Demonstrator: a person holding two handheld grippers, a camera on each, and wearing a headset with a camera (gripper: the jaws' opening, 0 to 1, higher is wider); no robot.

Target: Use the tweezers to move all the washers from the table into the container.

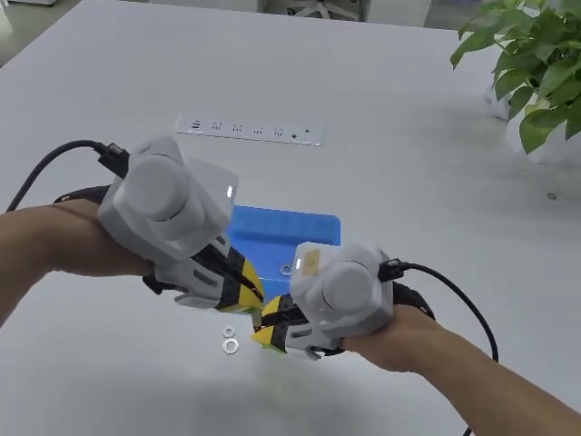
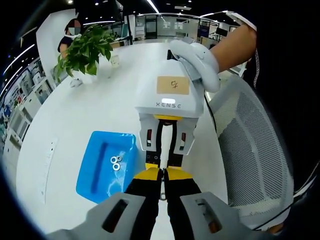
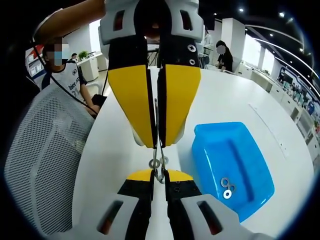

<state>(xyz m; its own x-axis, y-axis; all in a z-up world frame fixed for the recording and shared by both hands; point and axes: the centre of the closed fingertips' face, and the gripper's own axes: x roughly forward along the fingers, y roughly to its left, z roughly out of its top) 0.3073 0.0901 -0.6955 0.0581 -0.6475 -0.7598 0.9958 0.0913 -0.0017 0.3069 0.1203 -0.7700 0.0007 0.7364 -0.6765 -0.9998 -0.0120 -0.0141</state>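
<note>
The left tool [image 2: 162,174] and the right tool [image 3: 159,176] met tip to tip just in front of the blue container [image 3: 250,150], on its near side in the head view. Each had its yellow-tipped jaws drawn almost together, with only a thin slit between them. The slim metal tweezers [image 3: 156,125] ran through both slits, so each tool was clamped on one end of them. Two loose washers [image 1: 230,341] lay on the white desk [image 1: 408,163] just short of the container, directly under the meeting jaws and touching each other. Two more washers [image 3: 227,190] lay side by side inside the container, on its floor towards one end. Beyond the container, a white power strip [image 1: 250,130] lay flat on the desk. A leafy green plant [image 1: 536,64] stood well apart from the container, at the desk's far right corner.
</note>
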